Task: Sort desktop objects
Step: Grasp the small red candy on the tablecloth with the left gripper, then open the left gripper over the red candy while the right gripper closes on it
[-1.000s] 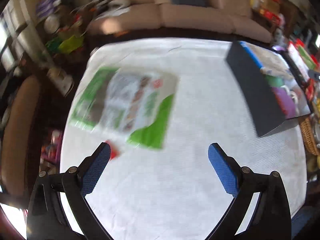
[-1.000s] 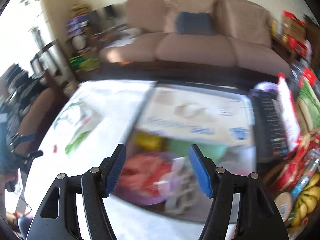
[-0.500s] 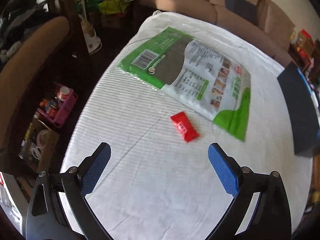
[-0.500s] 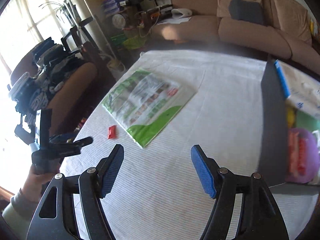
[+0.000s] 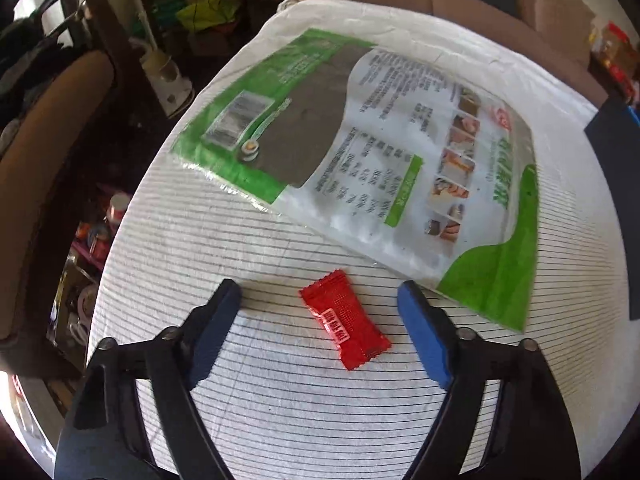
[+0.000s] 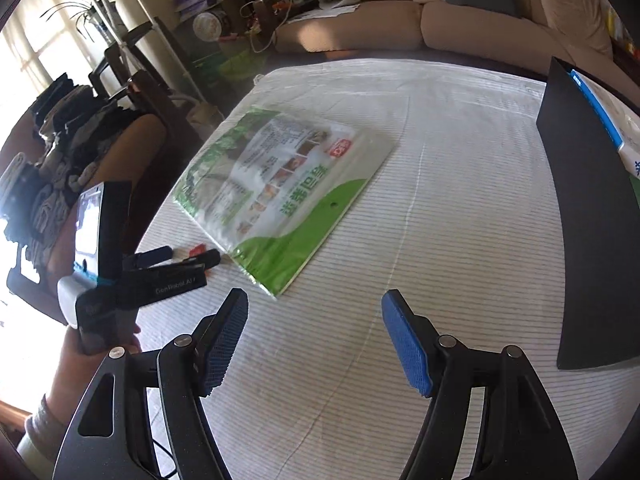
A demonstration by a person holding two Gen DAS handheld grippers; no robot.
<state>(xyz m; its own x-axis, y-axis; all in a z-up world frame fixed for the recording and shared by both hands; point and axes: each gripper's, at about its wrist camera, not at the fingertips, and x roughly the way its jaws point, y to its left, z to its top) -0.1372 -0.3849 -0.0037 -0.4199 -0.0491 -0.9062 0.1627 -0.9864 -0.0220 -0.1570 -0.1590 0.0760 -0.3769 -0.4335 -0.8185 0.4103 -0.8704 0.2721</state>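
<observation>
A small red candy wrapper lies on the white striped tablecloth. My left gripper is open, low over the cloth, with the wrapper between its blue fingers. A large green and white food bag lies flat just beyond it. In the right wrist view my right gripper is open and empty above the cloth, the bag ahead of it, and the left gripper shows at the left around a sliver of the red wrapper.
A black storage box with items inside stands at the table's right side; its corner shows in the left wrist view. A brown chair and floor clutter are beyond the left table edge. A sofa runs behind the table.
My left gripper has moved forward and down so the red wrapper now lies between its fingers. My right gripper swung left away from the box and now holds over the cloth.
</observation>
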